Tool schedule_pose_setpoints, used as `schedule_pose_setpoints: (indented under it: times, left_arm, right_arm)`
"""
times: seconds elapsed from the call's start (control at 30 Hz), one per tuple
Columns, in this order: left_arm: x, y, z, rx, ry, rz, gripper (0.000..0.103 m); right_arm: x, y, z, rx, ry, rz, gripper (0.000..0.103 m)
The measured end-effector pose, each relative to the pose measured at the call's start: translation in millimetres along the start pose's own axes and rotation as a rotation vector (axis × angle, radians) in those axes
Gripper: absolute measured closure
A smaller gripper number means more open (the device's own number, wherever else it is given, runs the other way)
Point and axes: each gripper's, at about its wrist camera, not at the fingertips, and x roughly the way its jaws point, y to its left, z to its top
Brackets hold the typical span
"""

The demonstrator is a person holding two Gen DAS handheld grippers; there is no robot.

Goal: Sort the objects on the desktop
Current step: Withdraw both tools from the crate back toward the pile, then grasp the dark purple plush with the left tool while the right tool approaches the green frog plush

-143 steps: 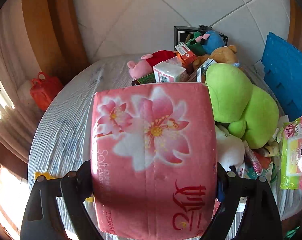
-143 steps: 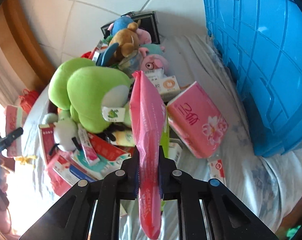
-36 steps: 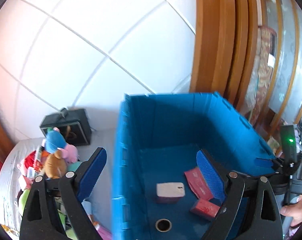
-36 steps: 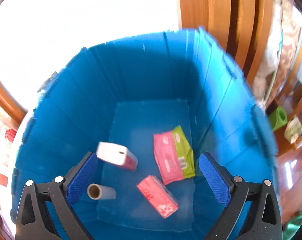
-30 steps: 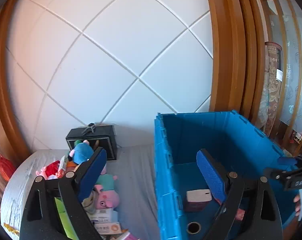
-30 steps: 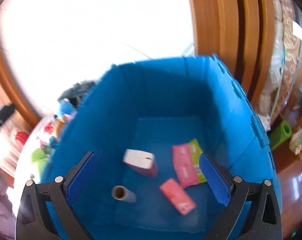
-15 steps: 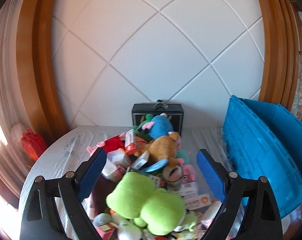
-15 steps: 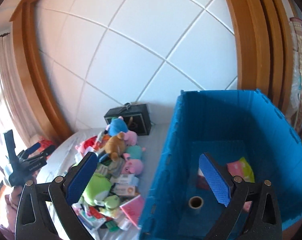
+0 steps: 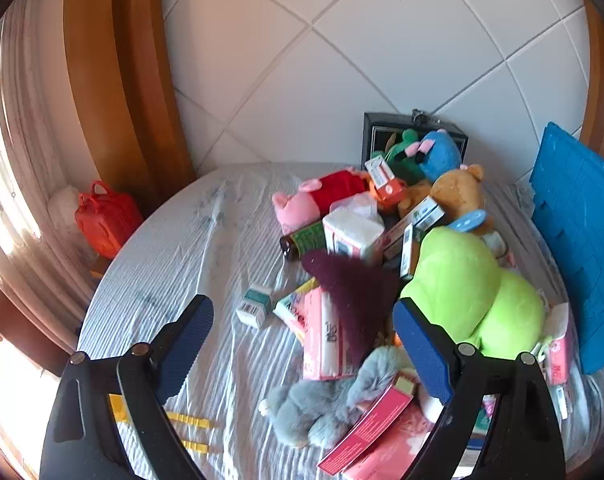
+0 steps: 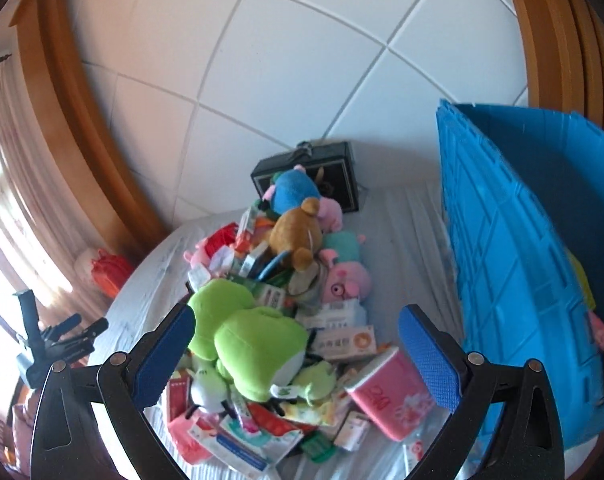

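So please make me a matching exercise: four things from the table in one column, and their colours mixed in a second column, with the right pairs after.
Things:
1. big frog toy
2. crate
3. teddy bear
4. small bag at the table's edge

Colours:
A. brown
B. red
C. light green
D. blue

Pairs: 1-C, 2-D, 3-A, 4-B
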Motion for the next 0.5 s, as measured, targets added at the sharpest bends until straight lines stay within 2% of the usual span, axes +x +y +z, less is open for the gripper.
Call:
schedule_pose_setpoints:
  times: [0.13,0.27,0.37,0.5]
  left_arm:
    - [33,18,-32,-0.018,0.099,0.022,0.011]
    - [64,33,-54,-0.085,0.198,0.013,0.011]
    - [78,33,-53,-0.110,0.217,0.005,0.011]
    - [91,17,-34,-0.106,0.211,-0.042,0.011]
  right_arm:
    - [29,-16,-21,0.047,0.067,-0.034,0.000]
    - [51,-28,-35,0.062,0.120,-0.098,0.000]
    - [61,-40,-41,0.093,0.146,-0.117,0.000]
    - [73,-52,-42,0.124,0.164,-0.144,0.000]
